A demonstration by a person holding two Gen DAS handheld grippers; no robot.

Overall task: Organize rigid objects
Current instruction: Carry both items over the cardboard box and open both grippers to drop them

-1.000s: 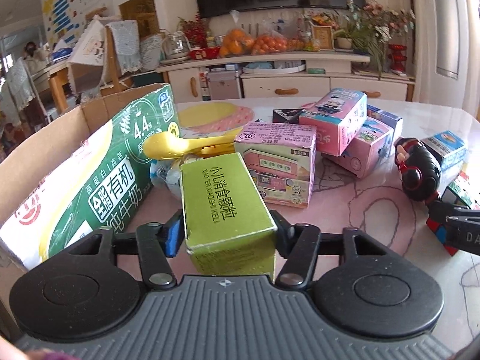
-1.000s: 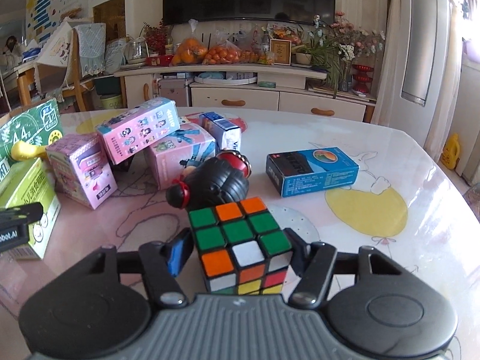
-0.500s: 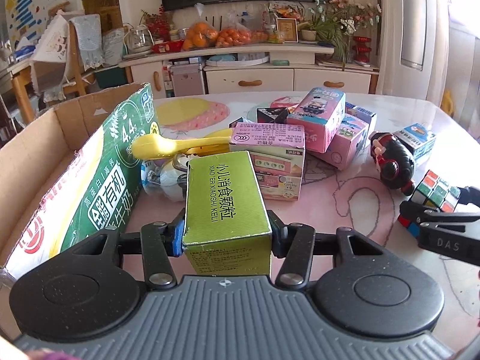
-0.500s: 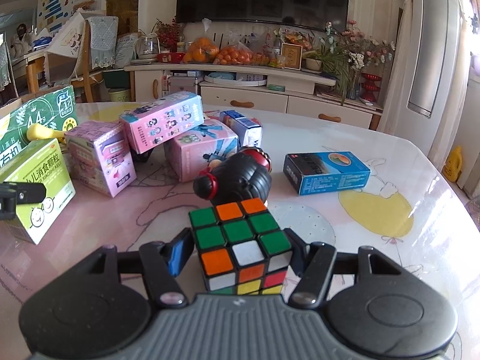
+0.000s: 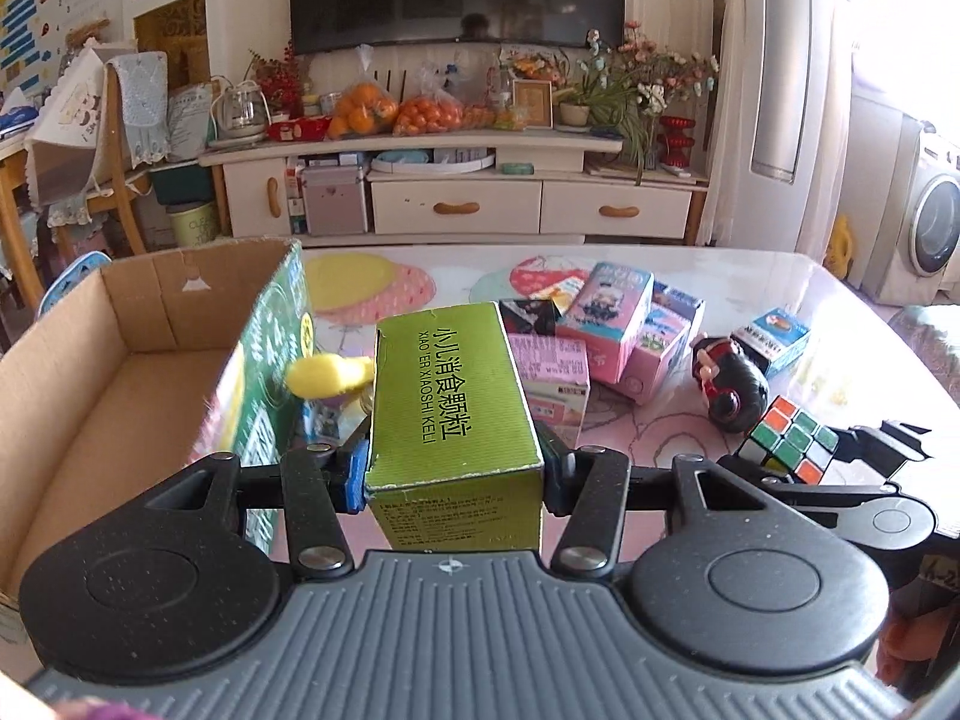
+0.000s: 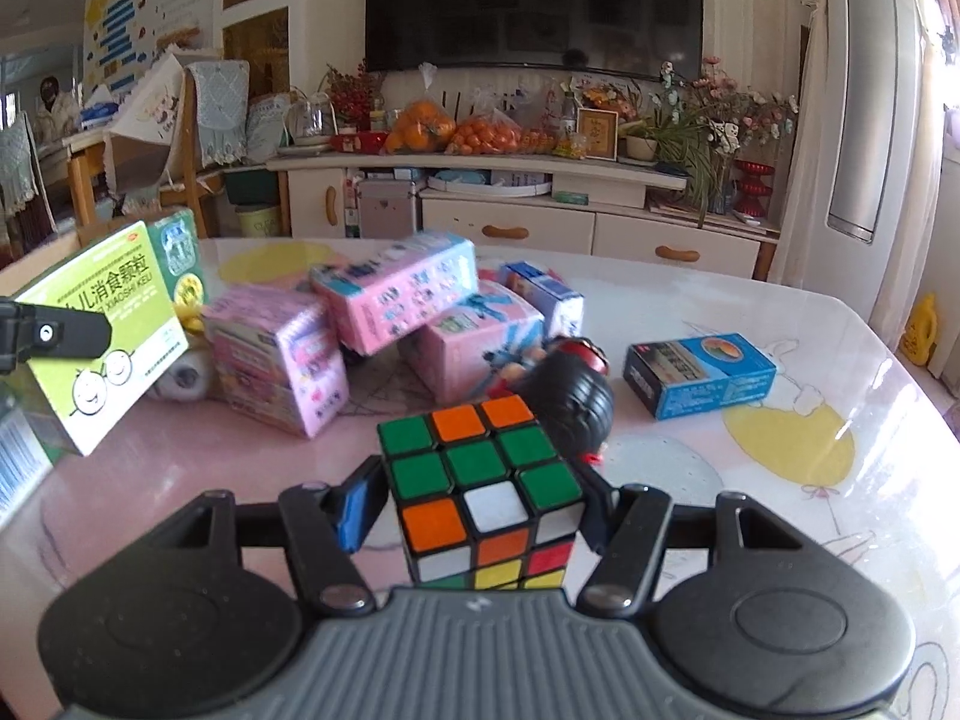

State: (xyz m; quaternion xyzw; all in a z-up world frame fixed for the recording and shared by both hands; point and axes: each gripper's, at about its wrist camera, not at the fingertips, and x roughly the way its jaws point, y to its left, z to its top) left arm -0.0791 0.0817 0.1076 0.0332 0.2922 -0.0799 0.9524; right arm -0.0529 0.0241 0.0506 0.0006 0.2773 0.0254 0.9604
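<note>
The left gripper (image 5: 453, 480) has its fingers closed on the long sides of a green box (image 5: 453, 396), held clear of the desk (image 5: 750, 282) just beside the open carton (image 5: 120, 360) at the left. The right gripper (image 6: 480, 510) has its fingers pressed on opposite faces of a cube (image 6: 486, 480), also lifted, with the doll (image 6: 570, 390) and pink boxes (image 6: 384, 294) lying behind it.

The green box looks like thin card: light, stiff enough along its edges, but its broad walls would probably dent under a hard squeeze, so a grip near the end, where the flaps stiffen it, seems sensible. The cube is hard plastic with slick stickers. It may twist a layer if pinched off-centre, so flat, centred contact on two opposite faces, as it has, should hold best. Neither looks heavy.
</note>
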